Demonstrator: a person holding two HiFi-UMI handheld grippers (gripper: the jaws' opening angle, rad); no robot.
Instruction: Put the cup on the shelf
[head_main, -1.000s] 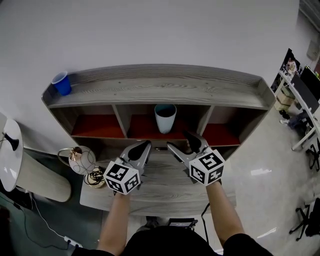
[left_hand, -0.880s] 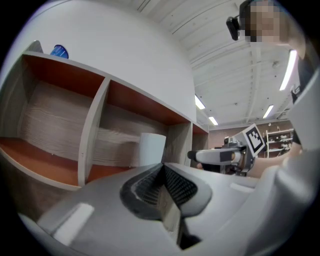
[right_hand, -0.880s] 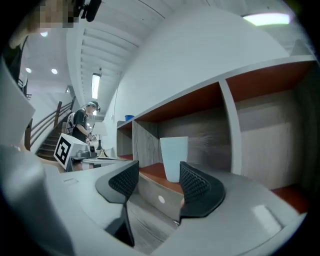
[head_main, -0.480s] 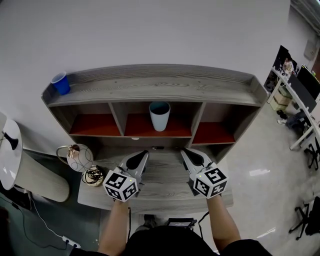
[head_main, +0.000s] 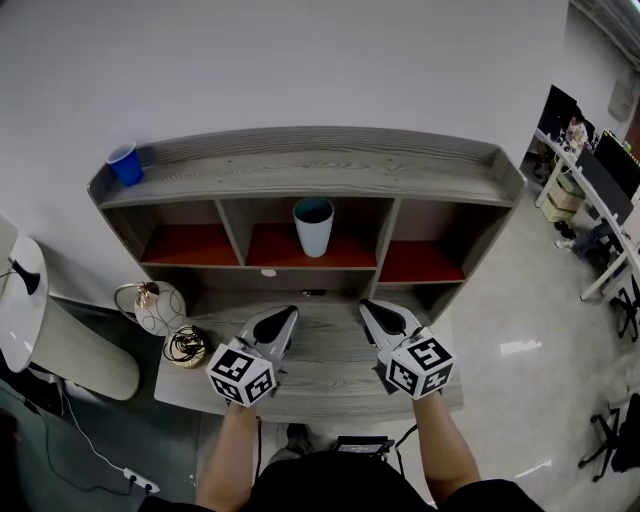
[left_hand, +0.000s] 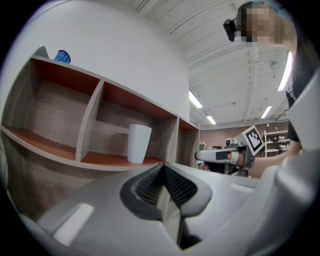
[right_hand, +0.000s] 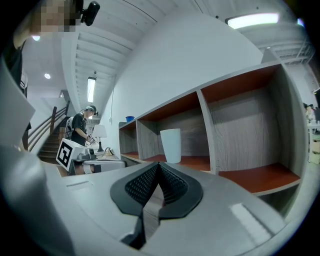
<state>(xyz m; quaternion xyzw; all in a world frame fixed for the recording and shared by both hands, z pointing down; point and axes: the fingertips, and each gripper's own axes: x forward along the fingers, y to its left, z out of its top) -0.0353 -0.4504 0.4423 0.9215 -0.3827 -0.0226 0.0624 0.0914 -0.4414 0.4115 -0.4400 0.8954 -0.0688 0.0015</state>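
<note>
A pale cup (head_main: 313, 226) stands upright in the middle compartment of the wooden shelf (head_main: 300, 175); it also shows in the left gripper view (left_hand: 139, 143) and the right gripper view (right_hand: 171, 145). My left gripper (head_main: 284, 315) hovers over the desk in front of the shelf, jaws shut with nothing between them. My right gripper (head_main: 373, 309) sits beside it, also shut and empty. Both are well short of the cup.
A blue cup (head_main: 125, 165) stands on the shelf's top at the far left. A lamp (head_main: 150, 306) and coiled cable (head_main: 186, 347) sit at the desk's left end (head_main: 320, 385). Red-floored side compartments (head_main: 192, 244) flank the cup. Another person works in the background (right_hand: 80, 129).
The right gripper let go of the cup, drew back from the shelf toward me and shut. The cup stays standing in the middle compartment. The left gripper pulled back slightly.
</note>
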